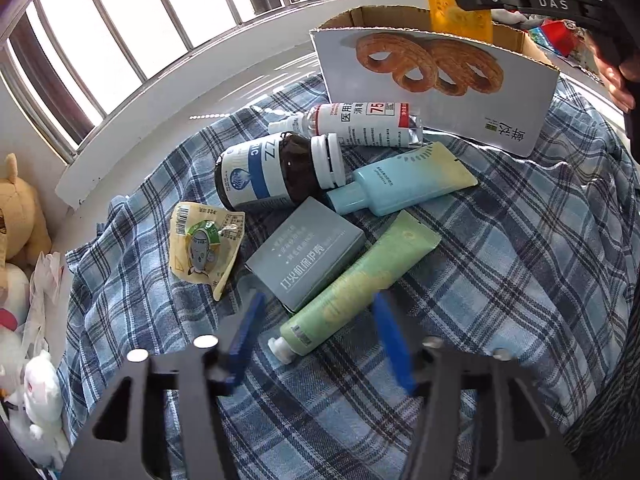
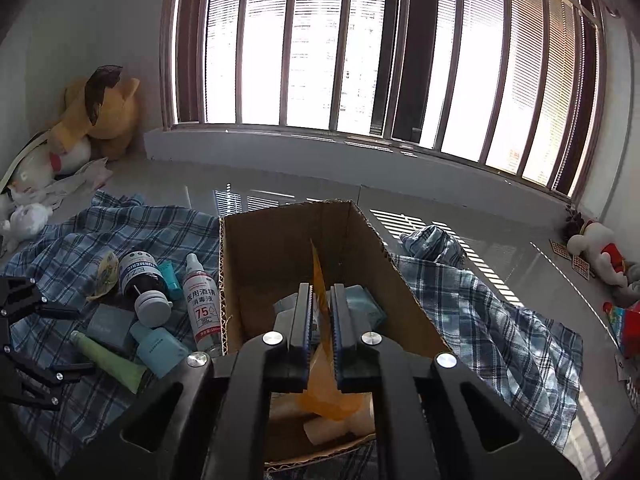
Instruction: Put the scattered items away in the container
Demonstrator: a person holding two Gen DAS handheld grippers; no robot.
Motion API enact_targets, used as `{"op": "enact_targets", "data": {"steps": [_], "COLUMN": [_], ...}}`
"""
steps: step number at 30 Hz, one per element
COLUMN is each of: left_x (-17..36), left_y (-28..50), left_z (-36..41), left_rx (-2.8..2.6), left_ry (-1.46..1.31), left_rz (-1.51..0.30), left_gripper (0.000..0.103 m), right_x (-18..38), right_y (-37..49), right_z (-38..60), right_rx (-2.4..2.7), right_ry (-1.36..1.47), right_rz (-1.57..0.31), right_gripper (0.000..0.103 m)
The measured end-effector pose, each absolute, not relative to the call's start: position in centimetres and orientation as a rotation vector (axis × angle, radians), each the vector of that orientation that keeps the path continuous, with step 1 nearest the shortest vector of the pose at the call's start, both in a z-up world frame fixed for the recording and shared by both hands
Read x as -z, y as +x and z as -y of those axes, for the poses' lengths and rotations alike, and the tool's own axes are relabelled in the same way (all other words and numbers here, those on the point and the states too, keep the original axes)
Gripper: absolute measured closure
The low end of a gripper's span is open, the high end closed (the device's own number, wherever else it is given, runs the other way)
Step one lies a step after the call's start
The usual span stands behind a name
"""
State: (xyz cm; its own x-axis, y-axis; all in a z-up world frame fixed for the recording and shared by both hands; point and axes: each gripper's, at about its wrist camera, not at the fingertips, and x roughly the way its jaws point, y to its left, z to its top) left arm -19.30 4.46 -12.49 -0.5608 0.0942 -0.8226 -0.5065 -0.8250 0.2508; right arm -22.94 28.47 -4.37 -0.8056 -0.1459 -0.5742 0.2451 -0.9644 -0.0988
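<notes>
On the blue plaid cloth [image 1: 500, 260] lie a green tube [image 1: 360, 276], a grey box [image 1: 308, 252], a blue tube [image 1: 404, 184], a brown bottle [image 1: 276, 172], a white spray bottle [image 1: 360, 124] and a yellow snack packet [image 1: 204, 244]. My left gripper [image 1: 319, 300] hovers open just above the green tube's cap end. The cardboard box [image 1: 440, 80] stands behind them. Over the box [image 2: 280, 240], my right gripper [image 2: 322, 286] has its jaws slightly apart. An orange packet [image 2: 320, 268] stands edge-on in the gap, and the pads do not press it. Several items lie inside the box.
Plush toys [image 1: 20, 208] and crumpled paper sit along the left wall under the barred window [image 2: 360, 60]. More plush toys [image 2: 596, 248] and a red packet [image 2: 628, 324] lie on the sill to the right. A person's hand [image 1: 620, 80] holds the right gripper.
</notes>
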Motion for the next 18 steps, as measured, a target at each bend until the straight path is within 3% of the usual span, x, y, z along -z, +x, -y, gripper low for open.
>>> {"op": "enact_targets", "data": {"steps": [1, 2, 3, 8, 18], "left_x": [12.4, 12.3, 12.3, 12.5, 13.6], "left_y": [-19.3, -19.4, -19.4, -19.4, -19.3], "left_z": [-4.4, -4.3, -4.3, -4.5, -5.2], "left_rx": [-2.426, -2.432, -2.433, -2.428, -2.388], "left_ry": [-1.214, -1.212, -1.213, -1.209, -1.230], "left_rz": [-0.675, -0.672, -0.665, -0.682, -0.722], "left_gripper": [0.023, 0.023, 0.023, 0.023, 0.025], "right_x": [4.2, 4.0, 3.7, 2.6, 4.3], "right_y": [-22.9, -22.7, -22.4, -19.6, -16.0], "right_z": [-28.6, -28.7, -28.9, -28.3, -22.7], "right_rx": [2.812, 2.826, 2.834, 2.768, 2.462], "right_ry": [0.861, 0.849, 0.833, 0.779, 0.815], "right_rz": [-0.251, -0.245, -0.232, -0.172, -0.292], "right_gripper": [0.070, 0.056, 0.052, 0.052, 0.052]}}
